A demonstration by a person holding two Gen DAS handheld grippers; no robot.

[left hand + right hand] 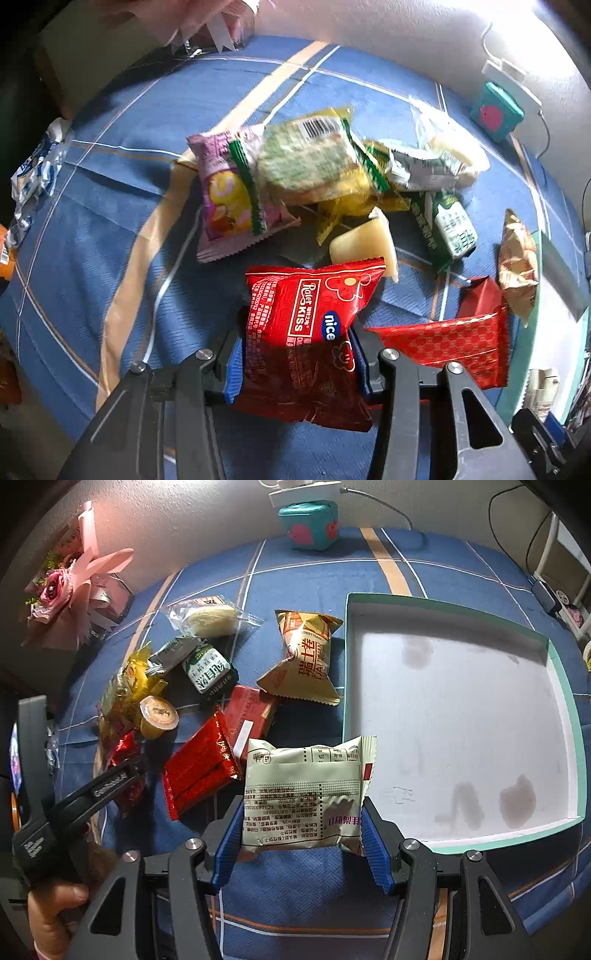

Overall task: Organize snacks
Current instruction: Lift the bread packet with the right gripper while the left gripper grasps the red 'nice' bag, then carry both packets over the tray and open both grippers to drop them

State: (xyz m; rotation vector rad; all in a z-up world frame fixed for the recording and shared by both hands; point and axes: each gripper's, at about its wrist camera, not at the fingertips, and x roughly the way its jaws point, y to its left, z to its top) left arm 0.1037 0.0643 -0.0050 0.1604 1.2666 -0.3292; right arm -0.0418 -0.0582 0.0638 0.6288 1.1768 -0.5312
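A blue checked tablecloth (303,886) covers the table. On it sits a shallow white cardboard tray with a teal rim (570,716), beside a loose pile of wrapped snacks (332,177). The right gripper (303,834) is clamped on a pale cream snack packet (303,794) at the tray's edge. The left gripper (295,354) pinches a red foil snack bag (306,325) near the pile.

Two red snack packets (199,771) (249,716); one jelly cup (159,716); one teal tray (565,701); one teal cube (308,524).
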